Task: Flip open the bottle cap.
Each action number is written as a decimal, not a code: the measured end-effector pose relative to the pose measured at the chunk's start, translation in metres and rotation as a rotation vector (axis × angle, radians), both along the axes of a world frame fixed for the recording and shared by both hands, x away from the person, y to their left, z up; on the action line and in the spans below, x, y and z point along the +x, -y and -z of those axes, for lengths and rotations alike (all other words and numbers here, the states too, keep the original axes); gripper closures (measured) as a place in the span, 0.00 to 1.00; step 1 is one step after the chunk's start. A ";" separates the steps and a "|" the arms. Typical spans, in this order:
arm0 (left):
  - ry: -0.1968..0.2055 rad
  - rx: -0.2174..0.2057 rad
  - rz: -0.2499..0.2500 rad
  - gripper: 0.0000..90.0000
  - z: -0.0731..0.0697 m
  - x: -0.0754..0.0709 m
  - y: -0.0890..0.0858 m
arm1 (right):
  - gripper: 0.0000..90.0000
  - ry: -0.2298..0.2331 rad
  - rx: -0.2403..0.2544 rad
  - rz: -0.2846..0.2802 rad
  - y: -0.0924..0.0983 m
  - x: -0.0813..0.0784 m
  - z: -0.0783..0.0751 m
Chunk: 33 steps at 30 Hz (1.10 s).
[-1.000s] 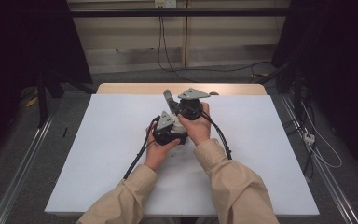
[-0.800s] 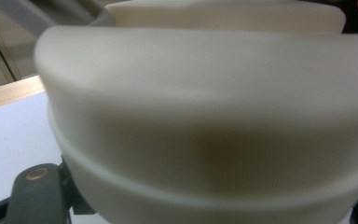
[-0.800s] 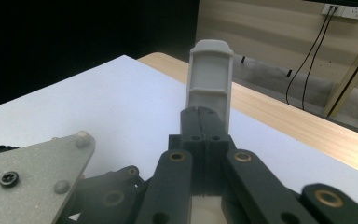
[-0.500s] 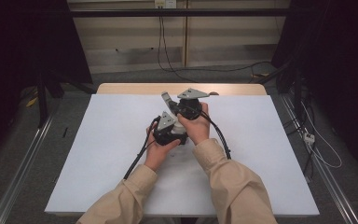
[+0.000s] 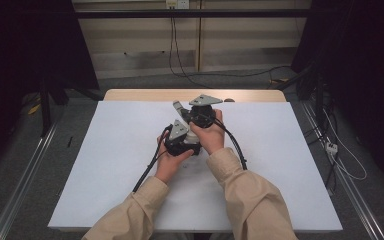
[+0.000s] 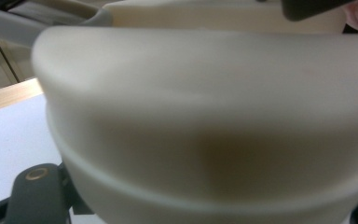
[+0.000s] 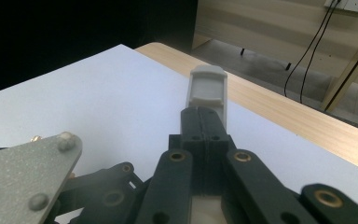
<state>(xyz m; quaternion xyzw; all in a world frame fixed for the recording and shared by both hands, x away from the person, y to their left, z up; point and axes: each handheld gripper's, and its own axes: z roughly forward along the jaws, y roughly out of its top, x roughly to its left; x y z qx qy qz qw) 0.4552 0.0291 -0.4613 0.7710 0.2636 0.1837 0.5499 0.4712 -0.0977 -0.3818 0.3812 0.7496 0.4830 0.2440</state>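
Two hands hold both grippers close together over the middle of the white table (image 5: 105,165). My right gripper (image 5: 178,106) is the farther one; its jaws point up and to the left. In the right gripper view this gripper (image 7: 207,91) is shut, its grey pads pressed together with nothing between them. My left gripper (image 5: 182,134) sits just below and left of it, with its jaws hidden behind the right hand. A cream rounded surface (image 6: 205,116) lies blurred, very close in front of the left gripper's camera, so its jaw state is unclear.
Black cables (image 5: 147,172) trail from the grippers toward the table's front. A bare wooden strip (image 5: 145,95) runs along the table's far edge. Beyond it are a wall, floor cables and dark curtains. The left gripper's grey plate (image 7: 23,184) is near the right gripper's jaws.
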 end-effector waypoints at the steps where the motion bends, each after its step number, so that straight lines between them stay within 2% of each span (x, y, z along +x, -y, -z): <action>1: 0.000 0.001 -0.001 0.21 0.000 0.000 0.000 | 1.00 -0.001 0.000 0.001 0.000 0.000 0.000; 6: 0.000 -0.001 -0.002 0.21 0.000 0.000 0.000 | 1.00 -0.010 0.000 0.001 -0.001 0.001 -0.001; 11: 0.001 0.002 0.001 0.20 0.000 0.000 0.000 | 1.00 -0.017 0.024 0.003 0.000 0.000 0.000; 16: -0.006 0.015 0.006 0.20 -0.001 0.000 -0.002 | 0.99 -0.002 0.022 0.002 0.001 -0.001 -0.001; 17: -0.018 0.003 0.000 0.20 -0.001 0.000 -0.002 | 0.97 0.002 0.015 0.001 0.001 -0.002 -0.001; 22: -0.030 0.022 -0.009 0.13 -0.004 0.000 -0.007 | 0.89 0.012 0.034 -0.011 0.002 -0.007 -0.005; 23: -0.035 0.023 0.007 0.12 -0.006 0.000 -0.008 | 0.87 0.023 0.034 -0.015 0.002 -0.009 -0.007; 24: -0.030 0.024 -0.007 0.12 -0.006 0.000 -0.009 | 0.85 0.026 0.037 -0.022 0.003 -0.011 -0.008; 25: -0.051 0.016 0.019 0.12 -0.007 0.000 -0.011 | 0.80 0.025 0.041 -0.026 0.004 -0.012 -0.009; 26: -0.059 0.013 0.021 0.12 -0.008 -0.002 -0.011 | 0.77 0.024 0.046 -0.027 0.006 -0.014 -0.010; 29: -0.051 0.020 0.024 0.12 -0.011 -0.005 -0.015 | 0.69 0.030 0.064 -0.033 0.013 -0.019 -0.011; 31: -0.062 0.020 0.028 0.11 -0.013 -0.006 -0.019 | 0.61 0.031 0.067 -0.024 0.017 -0.023 -0.011; 33: -0.069 0.023 0.037 0.11 -0.014 -0.008 -0.022 | 0.58 0.030 0.077 -0.026 0.022 -0.027 -0.011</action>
